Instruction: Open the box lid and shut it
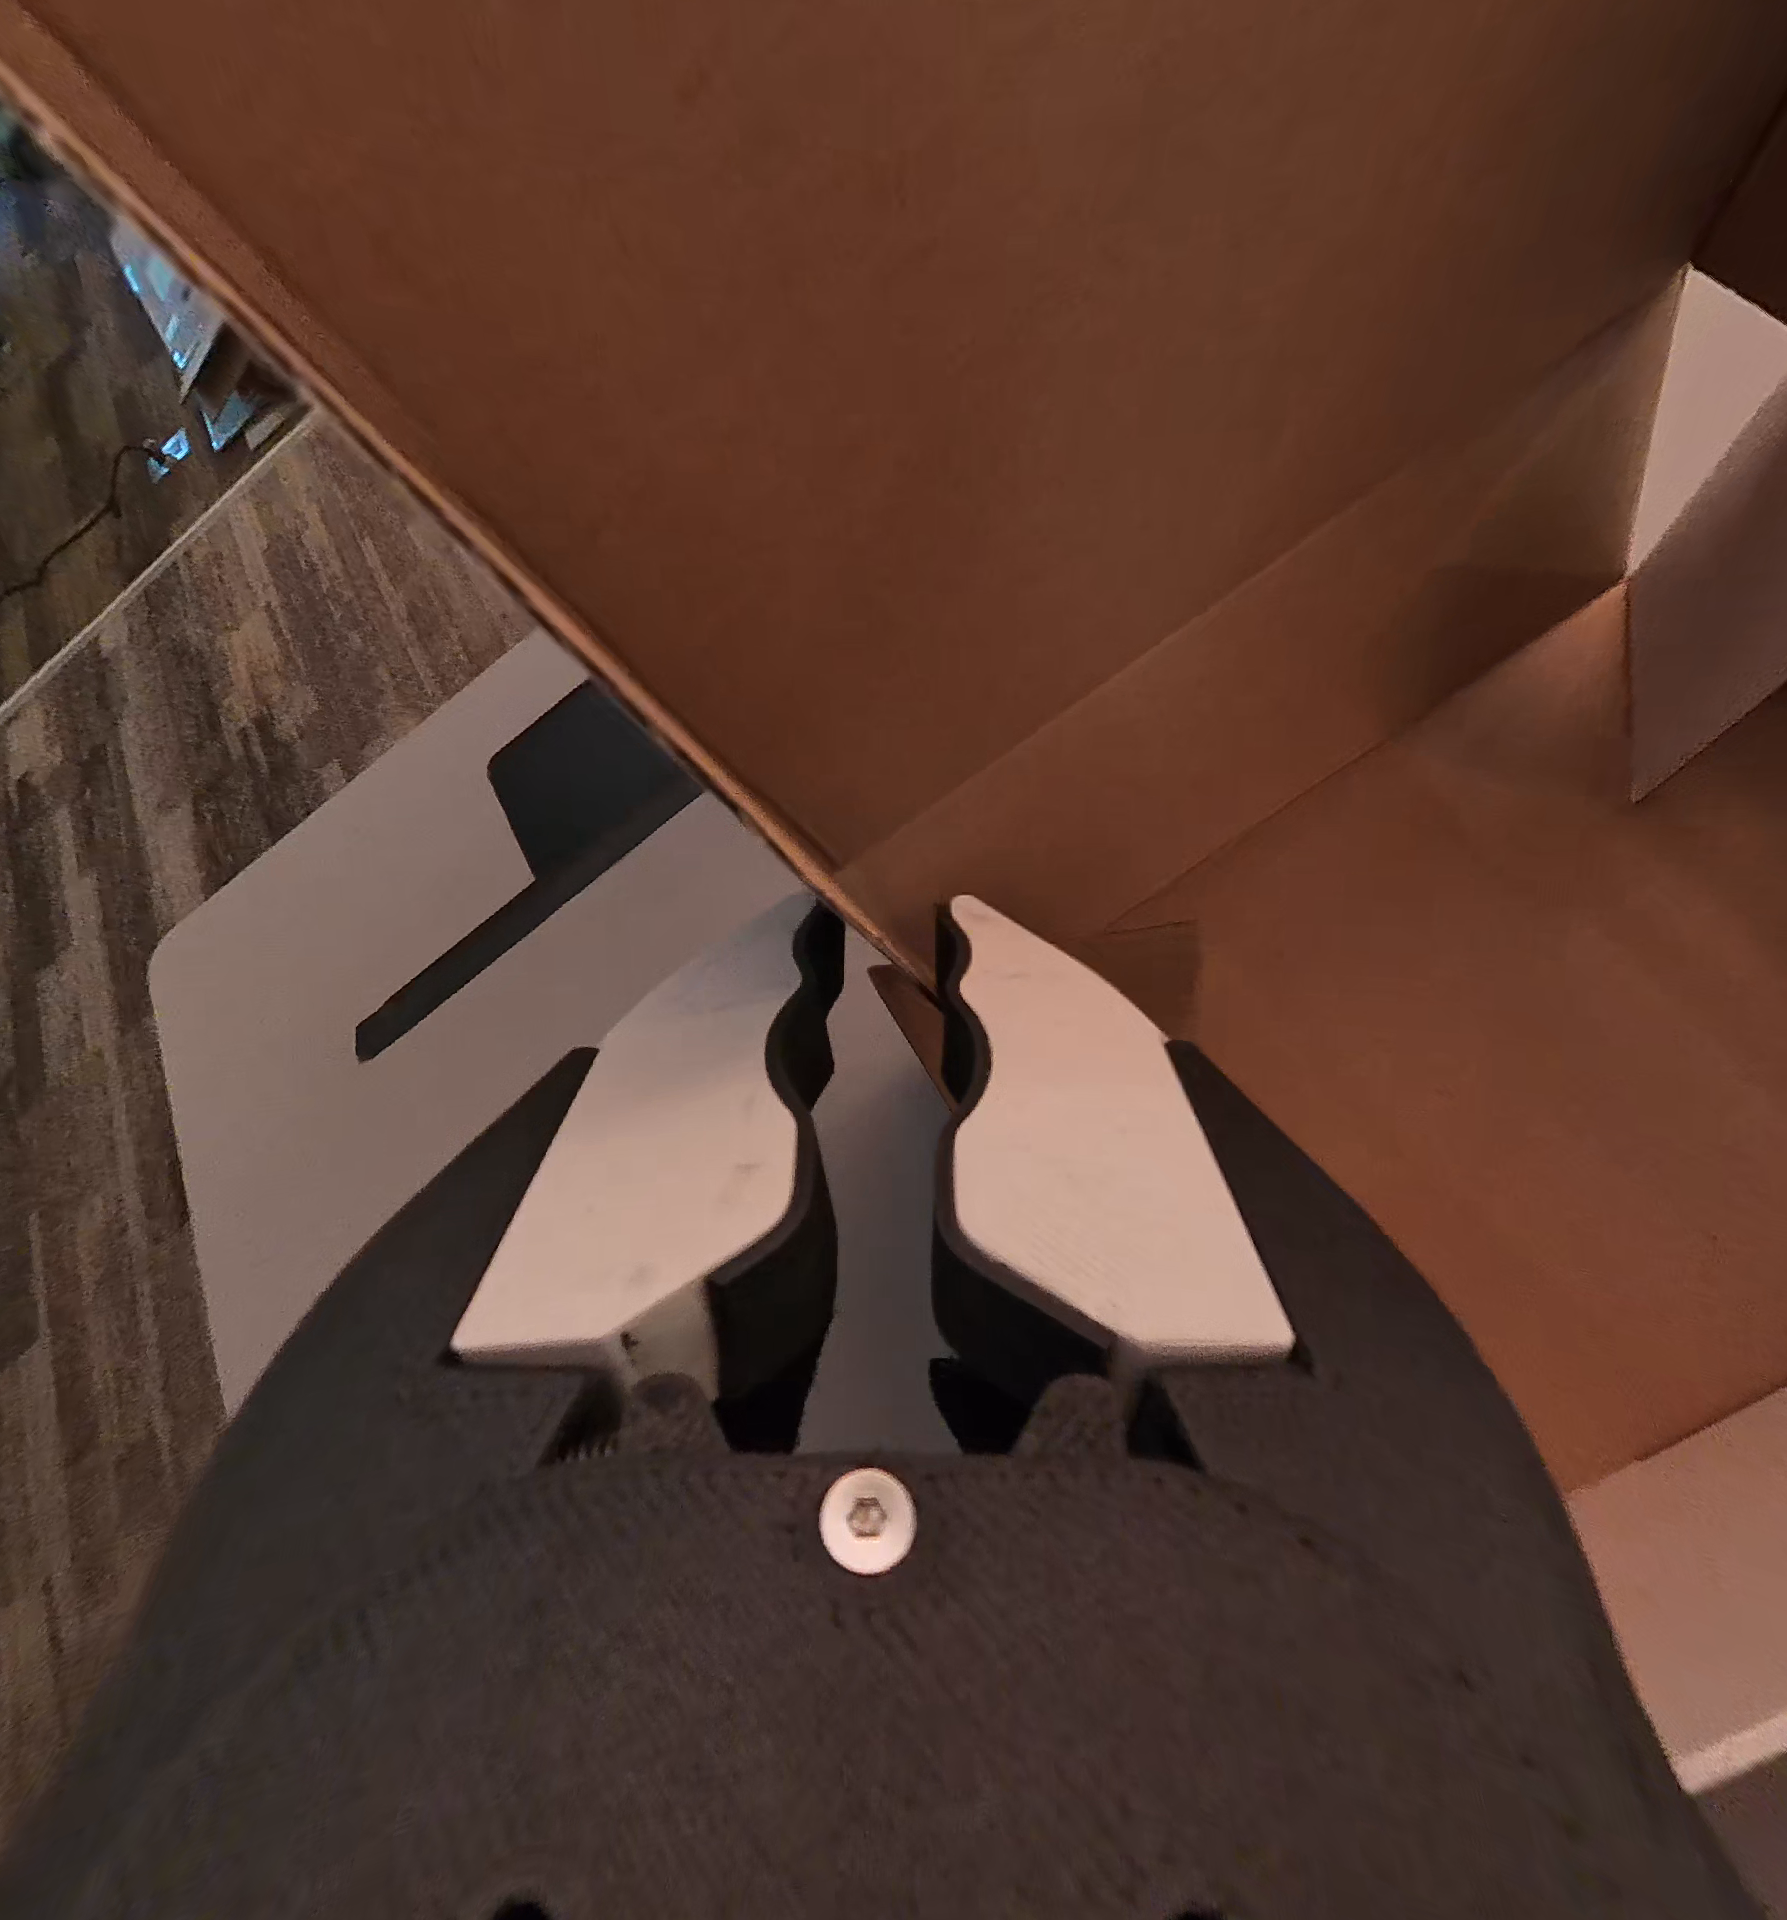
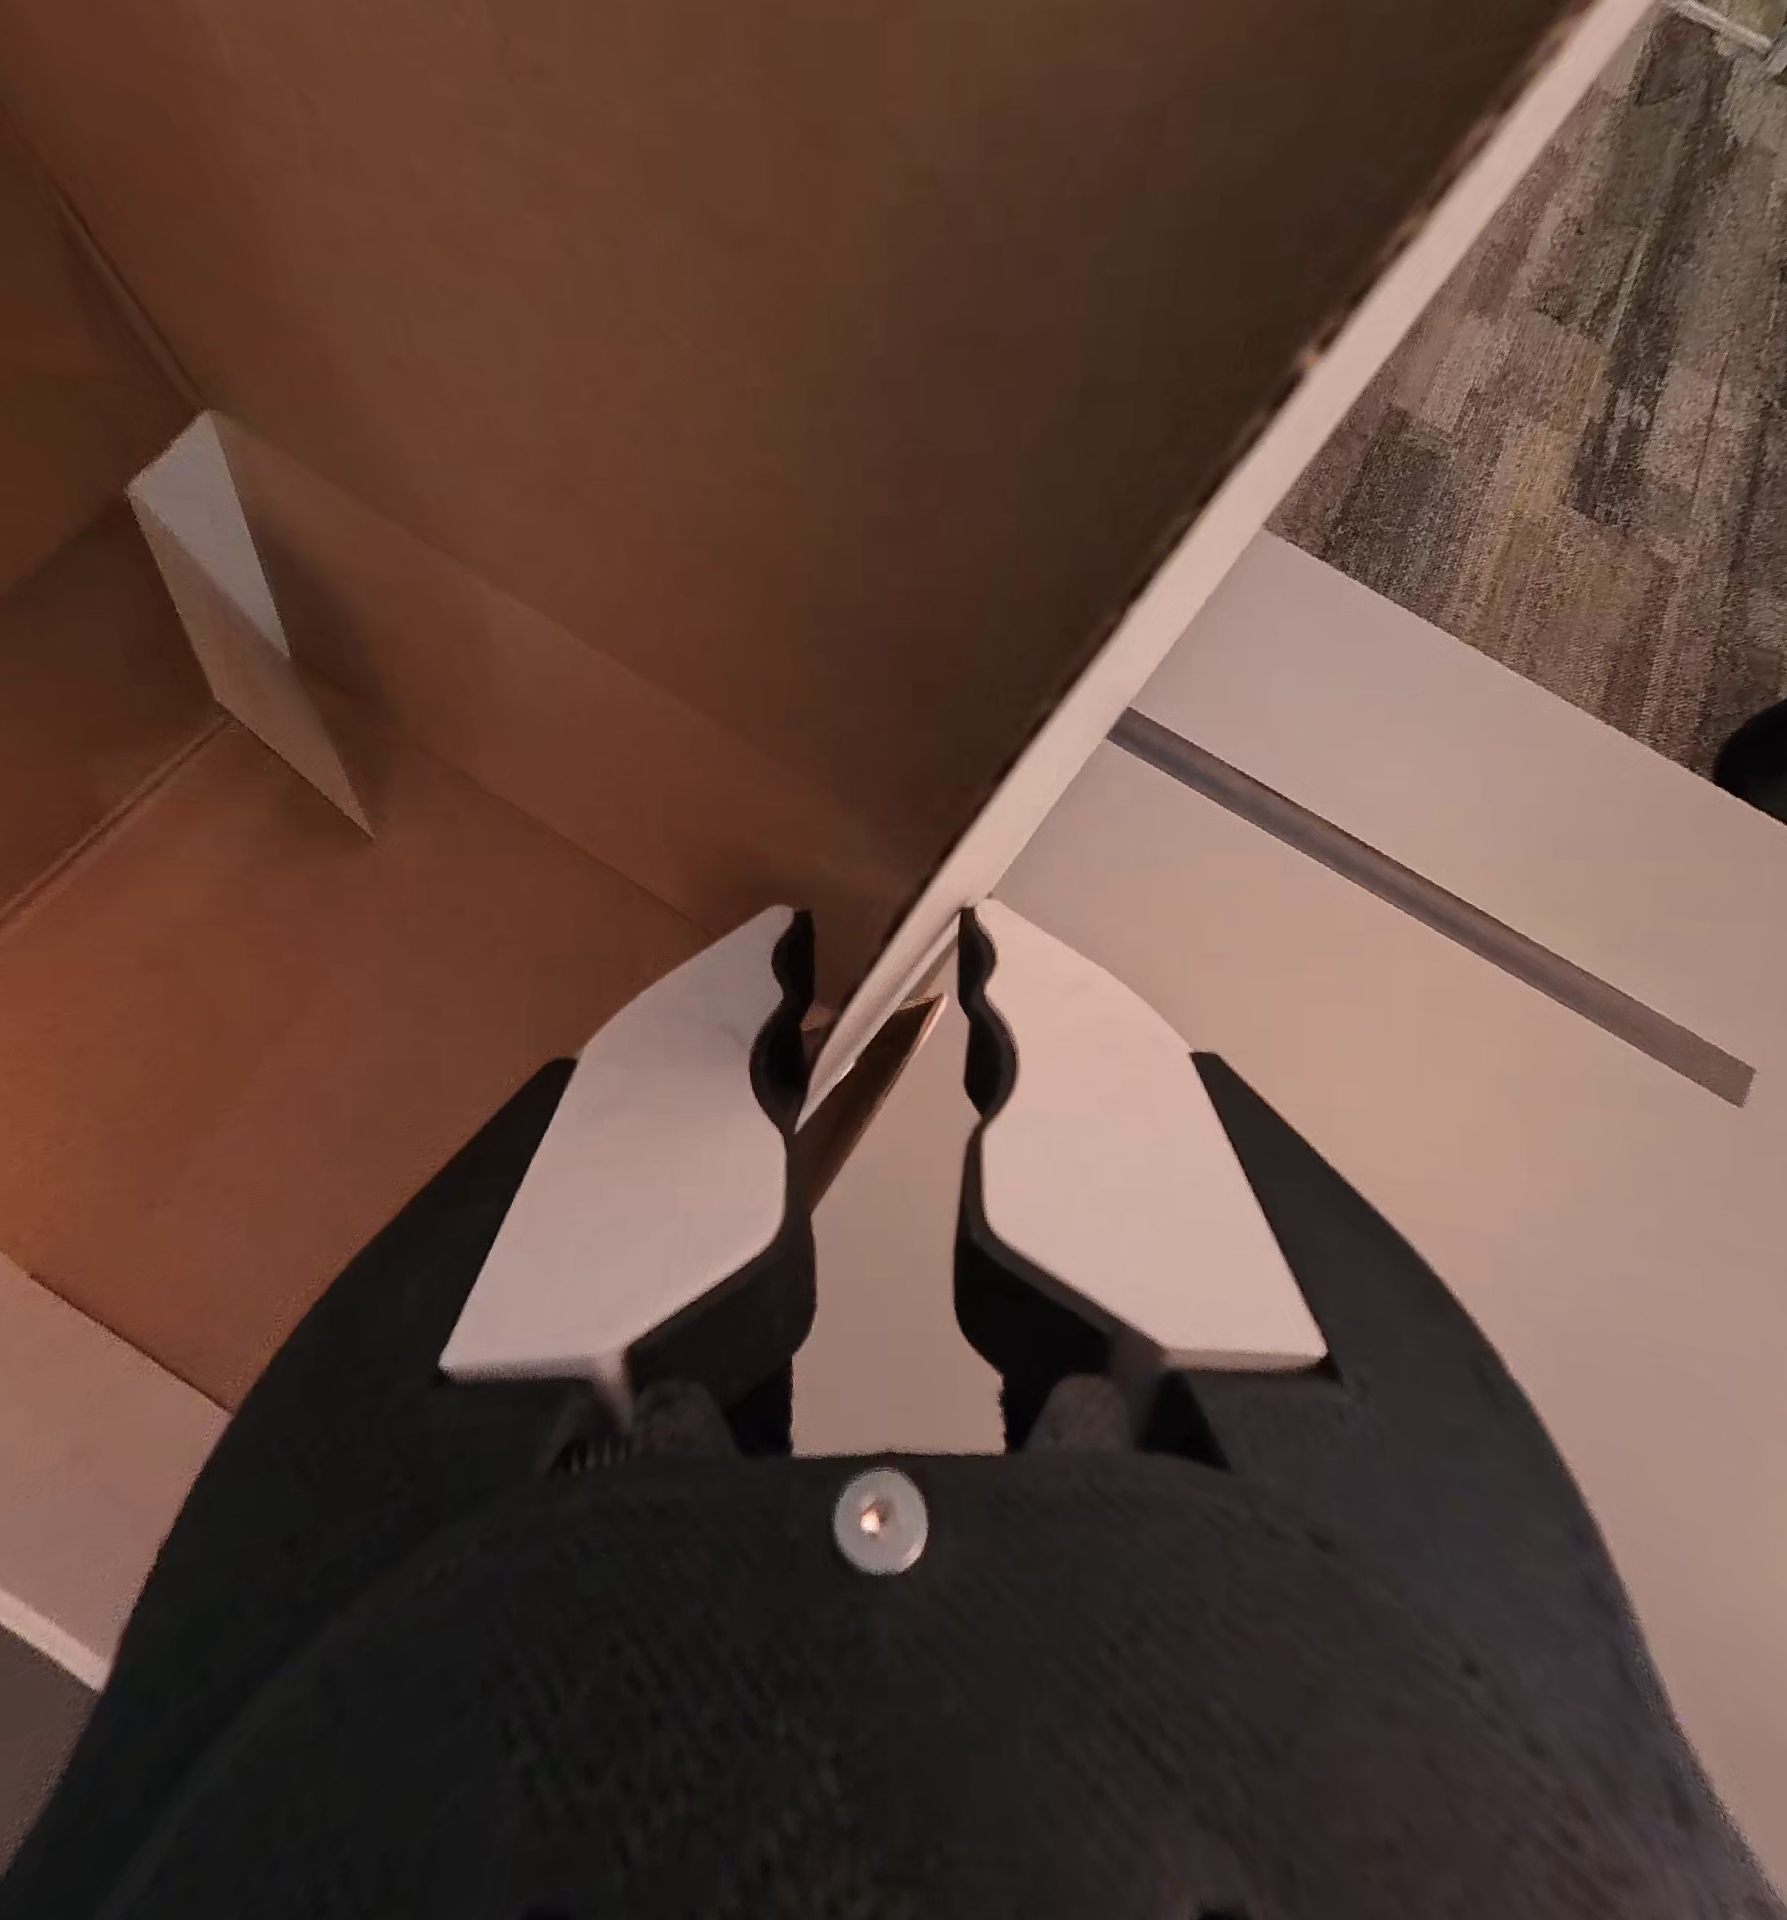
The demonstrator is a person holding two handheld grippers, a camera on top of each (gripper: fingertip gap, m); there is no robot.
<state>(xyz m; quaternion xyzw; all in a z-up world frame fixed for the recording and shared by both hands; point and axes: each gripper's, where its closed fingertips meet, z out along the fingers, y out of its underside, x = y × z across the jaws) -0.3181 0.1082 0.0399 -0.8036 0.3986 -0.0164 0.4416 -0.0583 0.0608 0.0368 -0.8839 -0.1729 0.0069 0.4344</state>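
Note:
A cardboard box stands open on a white table. Its brown floor shows in the left wrist view (image 1: 1471, 1122) and in the right wrist view (image 2: 245, 1039). The lid (image 1: 868, 364) is raised and fills the top of both views (image 2: 712, 364); its outer face is white. My left gripper (image 1: 884, 925) straddles the lid's front edge near one corner, its jaws nearly closed on the cardboard. My right gripper (image 2: 884, 920) does the same near the other corner. A white side tab (image 1: 1720, 520) stands inside the box at each end (image 2: 224, 582).
The white table (image 1: 276, 1039) extends beyond the box on both sides (image 2: 1440, 1195). A flat black object (image 1: 556, 831) lies on it to the left. A grey strip (image 2: 1440, 904) crosses it to the right. Patterned carpet (image 1: 89, 935) lies below.

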